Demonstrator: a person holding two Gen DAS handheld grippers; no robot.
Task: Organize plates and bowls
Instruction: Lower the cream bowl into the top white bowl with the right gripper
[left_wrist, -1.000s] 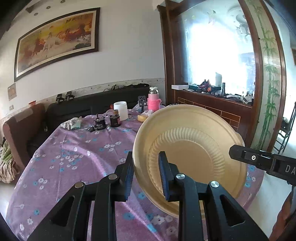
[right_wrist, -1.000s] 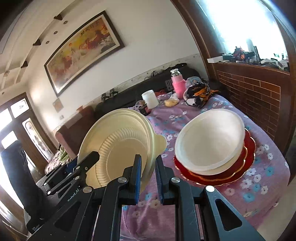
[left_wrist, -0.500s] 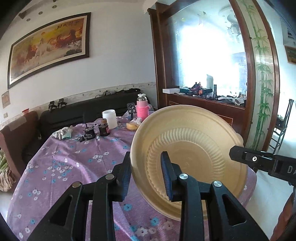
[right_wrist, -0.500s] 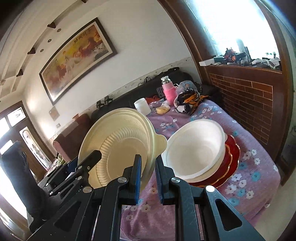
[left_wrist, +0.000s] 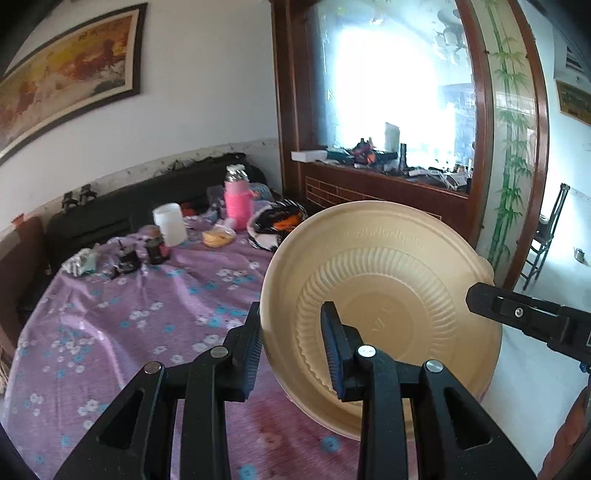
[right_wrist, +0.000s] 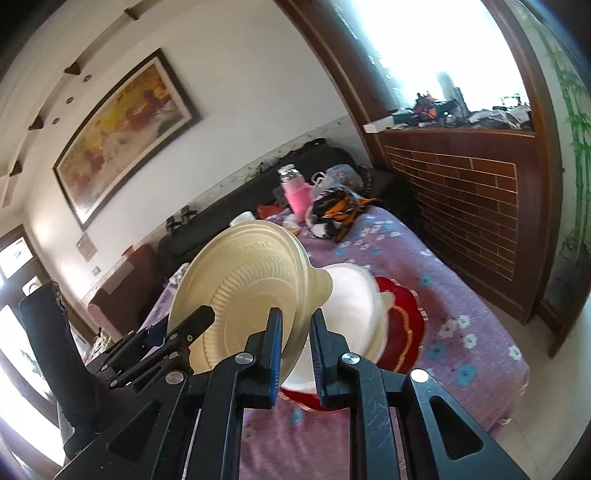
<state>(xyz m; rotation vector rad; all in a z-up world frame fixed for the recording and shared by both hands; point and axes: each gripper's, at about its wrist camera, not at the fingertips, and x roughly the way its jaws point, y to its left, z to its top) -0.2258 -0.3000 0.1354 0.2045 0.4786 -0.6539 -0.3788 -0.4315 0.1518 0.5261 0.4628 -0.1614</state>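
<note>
A tan plastic bowl (left_wrist: 388, 288) hangs tilted above the table with its ribbed underside toward both cameras. My left gripper (left_wrist: 293, 332) is shut on its left rim, one finger behind the rim and one across the underside. My right gripper (right_wrist: 297, 328) is shut on the opposite rim of the same bowl (right_wrist: 240, 280). In the left wrist view a finger of the right gripper (left_wrist: 517, 314) reaches in from the right. On the table, a white bowl (right_wrist: 354, 306) rests in a red plate (right_wrist: 402, 332), partly hidden behind the tan bowl.
The table (left_wrist: 122, 332) wears a purple flowered cloth. At its far end stand a pink flask (left_wrist: 238, 201), a white cup (left_wrist: 169, 223), small dark jars (left_wrist: 155, 249) and a patterned bundle (right_wrist: 332, 212). A brick-fronted wooden counter (right_wrist: 469, 206) runs along the right.
Both grippers have carried the tan bowl to the right over the table. In the right wrist view it now overlaps the white bowl and red plate, which had been apart from it.
</note>
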